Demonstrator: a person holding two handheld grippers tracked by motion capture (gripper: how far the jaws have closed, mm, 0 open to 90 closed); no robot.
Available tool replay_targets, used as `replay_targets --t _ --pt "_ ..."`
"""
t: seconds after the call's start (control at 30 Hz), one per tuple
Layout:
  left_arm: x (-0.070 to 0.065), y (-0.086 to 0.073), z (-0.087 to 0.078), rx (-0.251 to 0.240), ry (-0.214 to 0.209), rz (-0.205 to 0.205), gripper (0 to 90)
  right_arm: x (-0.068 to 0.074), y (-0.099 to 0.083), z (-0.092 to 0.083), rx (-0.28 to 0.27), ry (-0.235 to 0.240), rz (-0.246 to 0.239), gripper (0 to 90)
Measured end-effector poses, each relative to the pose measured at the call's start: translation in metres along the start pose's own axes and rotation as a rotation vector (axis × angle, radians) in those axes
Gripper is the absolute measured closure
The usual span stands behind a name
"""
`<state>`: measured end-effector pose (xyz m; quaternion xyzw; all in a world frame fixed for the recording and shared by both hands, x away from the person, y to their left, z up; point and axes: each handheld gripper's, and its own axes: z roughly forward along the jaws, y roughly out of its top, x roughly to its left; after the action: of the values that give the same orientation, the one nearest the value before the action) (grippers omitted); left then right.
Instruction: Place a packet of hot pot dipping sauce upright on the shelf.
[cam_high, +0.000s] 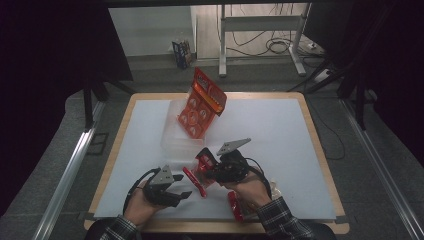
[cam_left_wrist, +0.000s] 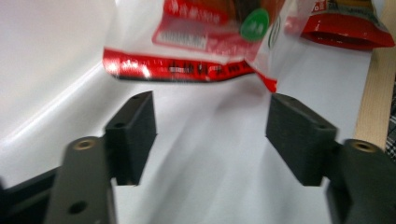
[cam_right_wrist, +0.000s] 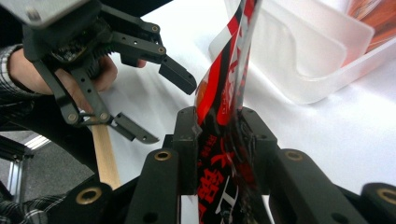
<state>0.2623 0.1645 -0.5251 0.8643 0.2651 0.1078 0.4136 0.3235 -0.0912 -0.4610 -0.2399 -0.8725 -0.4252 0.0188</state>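
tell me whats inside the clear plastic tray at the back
An orange snack pack leans upright inside the clear tray. Whatever lies beneath it on the tray floor is hidden.

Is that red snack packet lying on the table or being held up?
Held up. The right gripper has its jaws clamped on the red packet, which hangs above the white table; the left gripper is open beside it.

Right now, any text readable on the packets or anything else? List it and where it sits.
None reads clearly.
Red snack packet in the right gripper: large white characters, cut off, unreadable.
Same packet, left gripper view: white print on red band, blurred.
Orange packet in the clear tray: print too small.
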Motion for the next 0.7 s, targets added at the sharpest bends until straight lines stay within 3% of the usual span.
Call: replay_targets --t 0.23,0.37,0.7 --pt "-0.002 0.0 -0.002 -0.002 0.027 -0.003 18.0 -0.006 0.002 -0.011 -0.019 0.011 0.022 70.3" --pt "-0.001 -0.002 -0.006 -0.004 0.034 -0.02 12.3 -0.008 0.004 -0.022 -0.031 -0.006 0.019 70.4" --pt "0.0 -0.005 -0.007 0.012 0.059 -0.033 6.3 -0.013 0.008 -0.039 -0.039 -0.033 0.017 70.7"
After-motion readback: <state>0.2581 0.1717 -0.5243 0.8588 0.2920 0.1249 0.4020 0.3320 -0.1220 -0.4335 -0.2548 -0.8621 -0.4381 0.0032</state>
